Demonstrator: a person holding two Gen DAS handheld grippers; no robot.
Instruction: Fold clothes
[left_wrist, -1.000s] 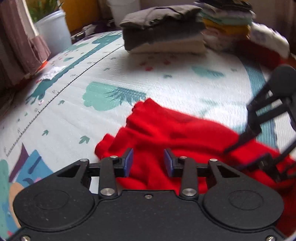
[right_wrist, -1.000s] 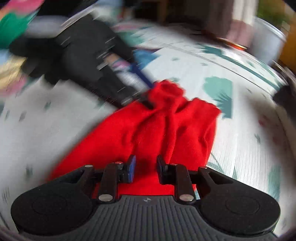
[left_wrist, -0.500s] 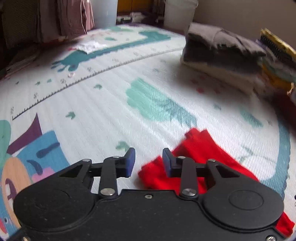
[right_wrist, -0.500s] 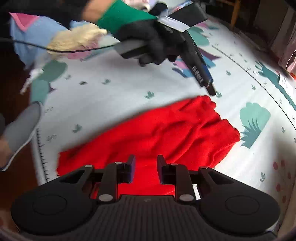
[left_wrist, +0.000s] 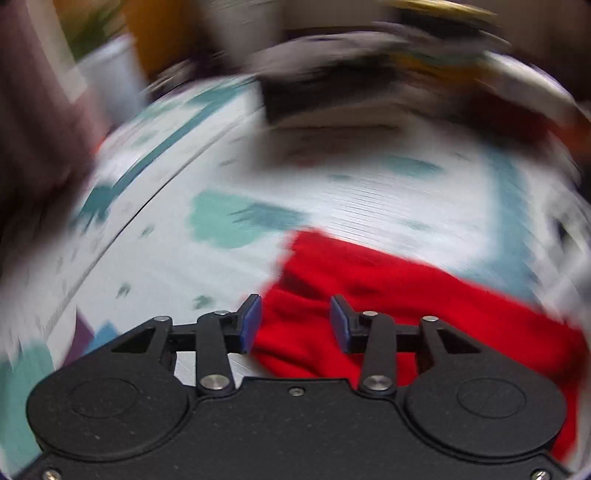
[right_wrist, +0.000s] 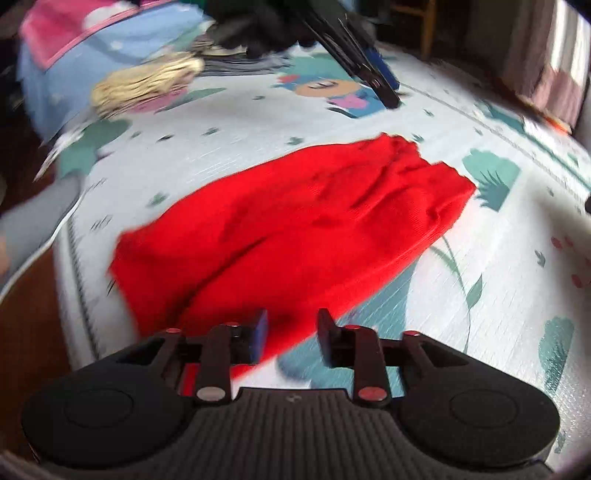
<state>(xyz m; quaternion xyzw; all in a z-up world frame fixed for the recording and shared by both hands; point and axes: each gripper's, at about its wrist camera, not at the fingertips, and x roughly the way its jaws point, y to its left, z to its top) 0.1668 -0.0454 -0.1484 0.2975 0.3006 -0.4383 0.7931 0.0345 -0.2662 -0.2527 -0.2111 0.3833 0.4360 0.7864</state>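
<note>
- Since 0.5 s ago the left wrist view has swung and blurred, and the red garment (left_wrist: 388, 291) now fills the space between and beyond the left gripper (left_wrist: 295, 321) fingers rather than only its right side.
- The left gripper's 2 jaws stand spread, with nothing pinched; red cloth lies below the gap.
- The right gripper (right_wrist: 291, 336) is also spread, hovering over the garment's near edge (right_wrist: 295, 229), gripping nothing.
- The garment lies crumpled on the patterned play mat (right_wrist: 498, 258), stretched diagonally.
- A stack of folded clothes (left_wrist: 332, 96) sits on the mat's far side, blurred.
- A white pot (left_wrist: 107, 77) holds a green plant (left_wrist: 88, 26), beyond the mat's edge.
</note>
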